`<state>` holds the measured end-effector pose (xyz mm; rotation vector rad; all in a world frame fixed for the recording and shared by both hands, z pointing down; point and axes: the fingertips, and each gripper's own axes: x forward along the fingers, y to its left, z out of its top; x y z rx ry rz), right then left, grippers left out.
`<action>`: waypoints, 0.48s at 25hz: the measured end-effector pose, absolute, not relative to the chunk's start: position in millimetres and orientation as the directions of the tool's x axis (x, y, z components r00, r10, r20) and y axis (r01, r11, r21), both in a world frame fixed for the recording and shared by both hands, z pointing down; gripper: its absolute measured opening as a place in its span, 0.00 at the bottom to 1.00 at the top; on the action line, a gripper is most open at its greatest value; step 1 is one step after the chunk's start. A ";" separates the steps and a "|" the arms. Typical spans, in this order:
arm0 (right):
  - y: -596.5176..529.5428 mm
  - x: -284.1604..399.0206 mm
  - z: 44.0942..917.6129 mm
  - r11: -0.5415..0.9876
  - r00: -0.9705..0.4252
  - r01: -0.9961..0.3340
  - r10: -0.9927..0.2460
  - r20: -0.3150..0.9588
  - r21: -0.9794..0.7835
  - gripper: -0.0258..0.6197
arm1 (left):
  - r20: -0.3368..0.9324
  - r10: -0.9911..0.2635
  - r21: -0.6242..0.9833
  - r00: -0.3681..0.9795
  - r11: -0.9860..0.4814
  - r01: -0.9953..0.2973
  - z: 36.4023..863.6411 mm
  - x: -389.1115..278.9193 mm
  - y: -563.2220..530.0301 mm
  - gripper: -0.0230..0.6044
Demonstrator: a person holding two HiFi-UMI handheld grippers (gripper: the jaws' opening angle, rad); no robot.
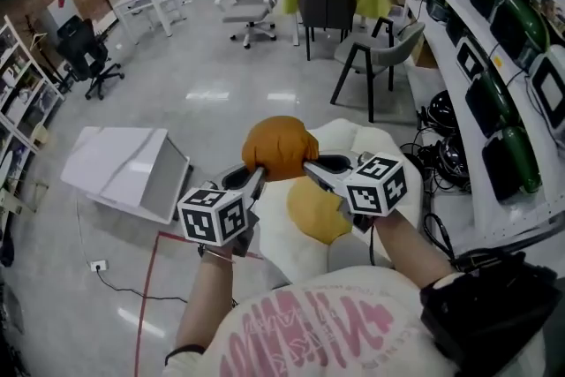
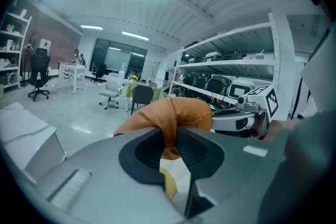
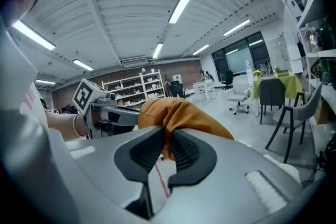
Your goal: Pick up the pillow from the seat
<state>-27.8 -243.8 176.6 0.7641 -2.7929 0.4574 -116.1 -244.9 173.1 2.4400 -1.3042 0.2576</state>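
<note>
as seen in the head view, item one: pillow (image 1: 278,146), orange, held in the air above the seat (image 1: 381,144) and clear of it, between left gripper (image 1: 258,178) and right gripper (image 1: 309,165). item two: cushion (image 1: 316,209), yellow, lying on the seat below.

left gripper view: jaws clenched on a bunched fold of the pillow (image 2: 170,110), cloth pinched between the pads; right gripper (image 2: 236,119) shows just beyond.

right gripper view: jaws likewise clamped on a gathered fold of the pillow (image 3: 181,113); a thin pinch of fabric only.

risks, as judged: each grip takes only a fold of the cover, so the cloth could slide out under the filling's weight. if the hands pull apart, one fold may slip free and the pillow swing or drop back onto the seat.
</note>
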 end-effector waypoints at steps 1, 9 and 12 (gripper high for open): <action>-243.3 -24.6 167.4 0.821 -0.846 -0.523 -0.466 0.261 -0.229 0.10 | 0.306 -0.765 0.215 0.567 -0.524 -0.824 163.3 -112.9 -244.0 0.16; -224.6 -3.3 112.4 0.853 -0.860 -0.504 -0.482 0.168 -0.136 0.11 | 0.197 -0.759 0.148 0.621 -0.603 -0.784 108.8 -91.3 -220.3 0.16; -208.3 4.7 104.5 0.866 -0.873 -0.484 -0.469 0.136 -0.125 0.11 | 0.173 -0.746 0.155 0.643 -0.624 -0.766 104.6 -83.7 -203.4 0.16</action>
